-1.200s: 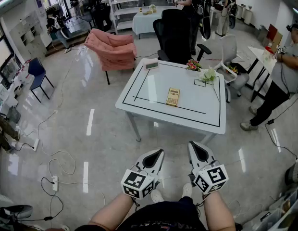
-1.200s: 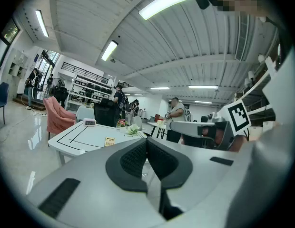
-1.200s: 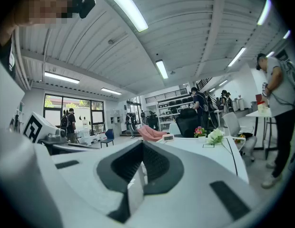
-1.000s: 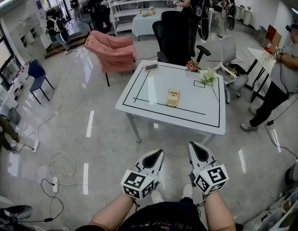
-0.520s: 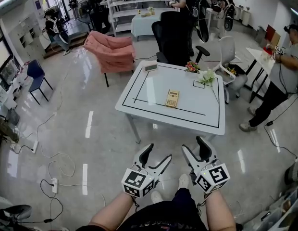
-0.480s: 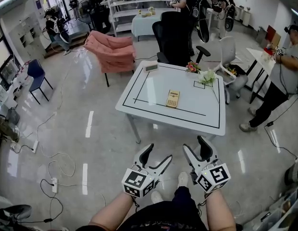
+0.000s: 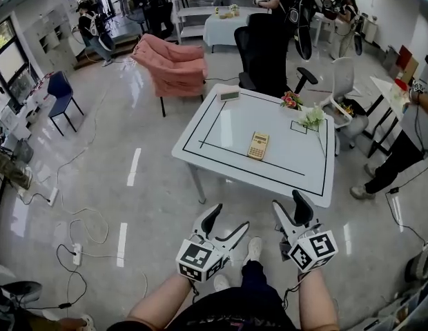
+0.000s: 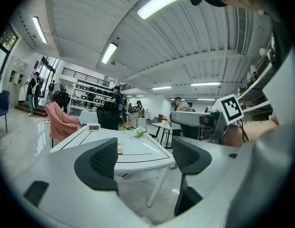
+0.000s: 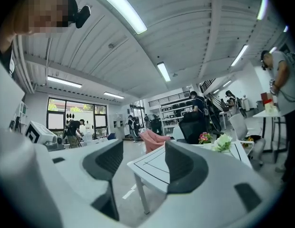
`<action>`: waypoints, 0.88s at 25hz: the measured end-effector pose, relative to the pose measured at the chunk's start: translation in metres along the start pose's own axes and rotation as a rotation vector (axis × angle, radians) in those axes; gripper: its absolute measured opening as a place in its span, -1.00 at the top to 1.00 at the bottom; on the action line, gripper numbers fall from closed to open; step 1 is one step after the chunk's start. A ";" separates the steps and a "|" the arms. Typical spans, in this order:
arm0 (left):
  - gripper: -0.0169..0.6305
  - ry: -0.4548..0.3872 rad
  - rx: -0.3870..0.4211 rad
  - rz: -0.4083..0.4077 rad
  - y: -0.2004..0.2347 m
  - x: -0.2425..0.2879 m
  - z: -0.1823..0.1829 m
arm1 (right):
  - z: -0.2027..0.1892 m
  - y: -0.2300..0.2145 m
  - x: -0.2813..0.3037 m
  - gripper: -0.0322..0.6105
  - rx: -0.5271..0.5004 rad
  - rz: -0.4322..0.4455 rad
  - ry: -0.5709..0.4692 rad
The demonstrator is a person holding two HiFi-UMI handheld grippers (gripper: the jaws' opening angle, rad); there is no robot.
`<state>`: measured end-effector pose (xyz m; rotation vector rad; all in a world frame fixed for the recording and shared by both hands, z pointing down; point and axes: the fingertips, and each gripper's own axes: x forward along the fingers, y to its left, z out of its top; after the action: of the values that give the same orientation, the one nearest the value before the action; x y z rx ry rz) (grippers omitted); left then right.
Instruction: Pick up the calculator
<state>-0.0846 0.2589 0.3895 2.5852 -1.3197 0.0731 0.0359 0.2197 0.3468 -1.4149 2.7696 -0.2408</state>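
Observation:
The yellow calculator (image 7: 258, 145) lies flat near the middle of the white table (image 7: 221, 126), inside its black outline. It shows small past the left pad in the left gripper view (image 8: 120, 148). Both grippers hang low in the head view, over the floor and well short of the table. My left gripper (image 7: 229, 217) has its jaws opening, with nothing between them. My right gripper (image 7: 288, 202) is open and empty too. In the right gripper view the table's near corner (image 9: 152, 167) sits between the pads.
A small digital clock (image 7: 230, 94) and two flower bunches (image 7: 292, 101) (image 7: 312, 116) stand at the table's far side. A black office chair (image 7: 269, 47), a pink chair (image 7: 176, 64) and a white chair (image 7: 342, 81) ring it. A person (image 7: 407, 136) stands at right. Cables (image 7: 76, 233) trail on the floor.
Both grippers went from shut to open. The person has stepped a little toward the table, and one foot now shows between the grippers.

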 end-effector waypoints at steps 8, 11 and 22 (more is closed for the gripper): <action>-0.12 0.018 -0.015 0.043 0.032 0.054 0.004 | -0.002 -0.043 0.053 0.09 0.020 0.039 0.015; -0.12 0.031 -0.018 0.054 0.042 0.080 0.005 | -0.004 -0.063 0.073 0.09 0.025 0.052 0.024; -0.12 0.083 -0.047 0.077 0.076 0.181 0.001 | -0.003 -0.140 0.135 0.09 0.040 0.071 0.051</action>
<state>-0.0387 0.0717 0.4299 2.4644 -1.3739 0.1595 0.0692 0.0306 0.3771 -1.3174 2.8317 -0.3330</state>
